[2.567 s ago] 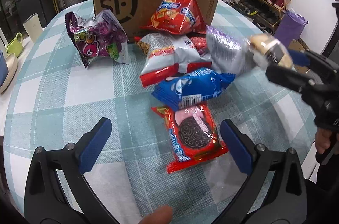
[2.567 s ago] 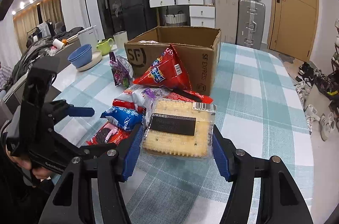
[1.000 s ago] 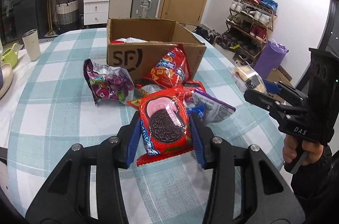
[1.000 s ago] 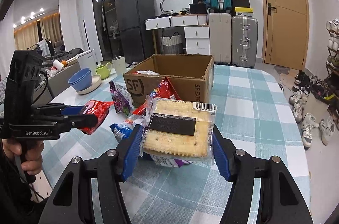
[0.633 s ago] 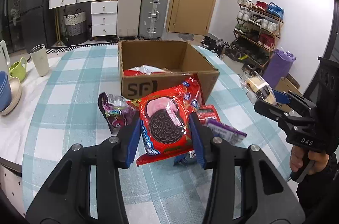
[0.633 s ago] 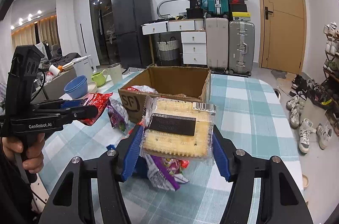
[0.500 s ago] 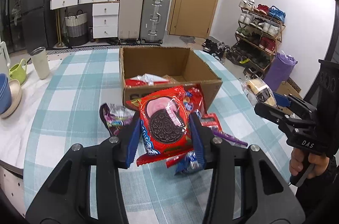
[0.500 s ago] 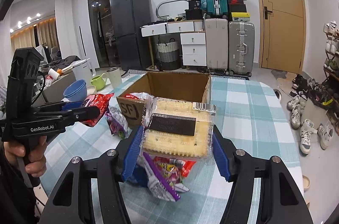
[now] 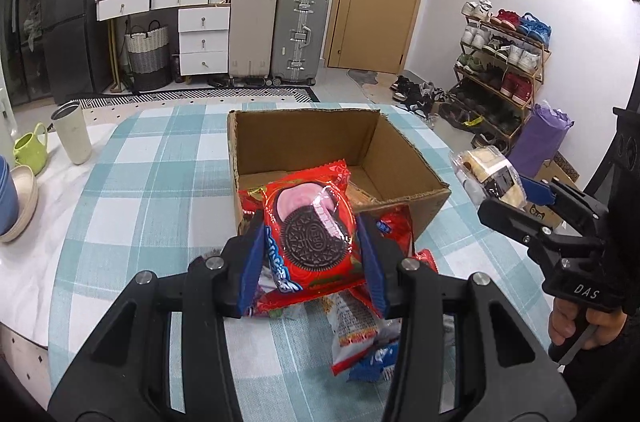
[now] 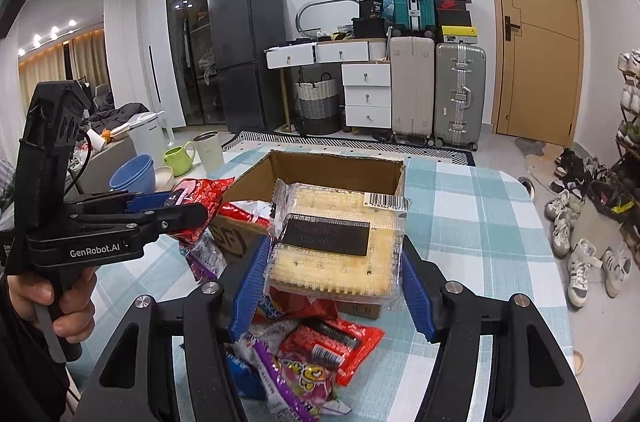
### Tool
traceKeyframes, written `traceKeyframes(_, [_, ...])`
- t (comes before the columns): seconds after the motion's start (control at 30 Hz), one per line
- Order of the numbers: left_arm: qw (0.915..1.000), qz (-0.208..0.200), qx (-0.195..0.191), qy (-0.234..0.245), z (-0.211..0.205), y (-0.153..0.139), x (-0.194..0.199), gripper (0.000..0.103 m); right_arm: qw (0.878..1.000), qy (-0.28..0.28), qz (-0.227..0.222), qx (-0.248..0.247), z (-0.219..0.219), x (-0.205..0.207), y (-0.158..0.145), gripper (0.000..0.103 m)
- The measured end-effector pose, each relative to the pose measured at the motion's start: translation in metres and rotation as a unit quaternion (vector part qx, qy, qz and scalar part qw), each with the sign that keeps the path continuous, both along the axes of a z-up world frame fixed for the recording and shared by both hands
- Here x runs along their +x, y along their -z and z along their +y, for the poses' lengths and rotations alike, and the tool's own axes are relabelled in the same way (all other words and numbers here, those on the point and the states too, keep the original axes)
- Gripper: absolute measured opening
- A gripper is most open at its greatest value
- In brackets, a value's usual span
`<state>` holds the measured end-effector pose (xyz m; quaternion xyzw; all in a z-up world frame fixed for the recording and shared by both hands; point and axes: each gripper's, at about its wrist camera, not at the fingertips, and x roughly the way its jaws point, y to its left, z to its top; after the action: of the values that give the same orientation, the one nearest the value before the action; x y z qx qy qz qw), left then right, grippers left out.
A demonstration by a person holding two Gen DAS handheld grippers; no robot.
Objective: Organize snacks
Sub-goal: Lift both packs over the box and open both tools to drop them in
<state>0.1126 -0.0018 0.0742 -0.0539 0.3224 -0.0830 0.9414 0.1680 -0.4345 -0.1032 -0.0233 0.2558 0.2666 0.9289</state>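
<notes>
My left gripper [image 9: 312, 262] is shut on a red Oreo cookie pack [image 9: 310, 234] and holds it in the air just before the open cardboard box [image 9: 304, 138]. My right gripper [image 10: 332, 286] is shut on a clear pack of crackers [image 10: 336, 246] with a black label, held above the table in front of the same box [image 10: 340, 166]. The right gripper also shows in the left wrist view [image 9: 516, 190], to the right of the box. The left gripper with its red pack shows in the right wrist view [image 10: 176, 206], left of the box. A red and white snack bag [image 10: 244, 210] lies inside the box.
Several snack bags lie on the checked tablecloth [image 9: 160, 158] below the grippers: a purple one [image 10: 296, 378], red ones [image 10: 332, 338] and a blue one [image 9: 372, 362]. A beige tumbler [image 9: 74, 132], a green mug [image 9: 30, 150] and bowls [image 9: 16, 198] stand at the left edge.
Both grippers have risen and moved toward the box with their packs. The box interior now shows more fully behind the Oreo pack.
</notes>
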Motion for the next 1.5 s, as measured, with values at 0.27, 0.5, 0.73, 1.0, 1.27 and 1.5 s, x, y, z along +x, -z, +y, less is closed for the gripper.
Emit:
traceKeyframes(0.27, [1.0000, 0.005, -0.005, -0.004, 0.003, -0.002, 0.039, 0.041, 1.000, -0.002, 0.005, -0.004, 0.011, 0.028, -0.003, 0.063])
traceKeyframes(0.5, [0.9998, 0.016, 0.006, -0.013, 0.004, 0.003, 0.072, 0.041, 1.000, -0.008, 0.020, -0.009, 0.023, 0.051, 0.003, 0.063])
traceKeyframes(0.73, [0.9994, 0.031, 0.011, -0.014, 0.004, 0.020, 0.105, 0.041, 0.999, -0.014, 0.033, -0.021, 0.033, 0.071, 0.009, 0.063])
traceKeyframes(1.0, [0.9980, 0.047, 0.042, -0.008, -0.006, 0.042, 0.134, 0.041, 0.998, -0.015, 0.042, -0.037, 0.043, 0.088, 0.023, 0.063])
traceKeyframes(1.27, [0.9968, 0.066, 0.045, -0.004, -0.005, 0.056, 0.153, 0.041, 0.998, -0.023, 0.046, -0.041, 0.051, 0.101, 0.033, 0.066])
traceKeyframes(1.5, [0.9971, 0.072, 0.022, 0.010, 0.007, 0.054, 0.155, 0.061, 0.999, -0.027, 0.035, -0.008, 0.041, 0.095, 0.025, 0.097])
